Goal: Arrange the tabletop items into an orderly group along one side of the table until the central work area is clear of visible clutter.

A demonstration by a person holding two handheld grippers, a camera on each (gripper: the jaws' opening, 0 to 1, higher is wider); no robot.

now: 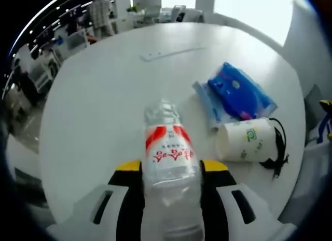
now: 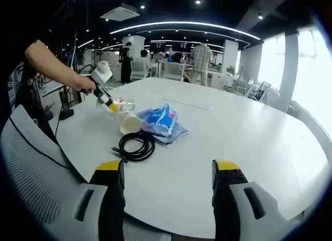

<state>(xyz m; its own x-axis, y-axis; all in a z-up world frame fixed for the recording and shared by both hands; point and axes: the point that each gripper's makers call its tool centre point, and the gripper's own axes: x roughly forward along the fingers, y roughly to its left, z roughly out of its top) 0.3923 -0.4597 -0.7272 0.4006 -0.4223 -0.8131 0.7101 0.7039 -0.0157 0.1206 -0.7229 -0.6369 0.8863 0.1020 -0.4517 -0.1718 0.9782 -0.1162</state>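
Between the left gripper jaws sits a clamped water bottle; right gripper jaws gape apart.

On the white table there are four loose kinds of thing, one of each: one clear plastic bottle with a red and white label, one white paper cup lying on its side, one blue plastic packet, and one coiled black cable.
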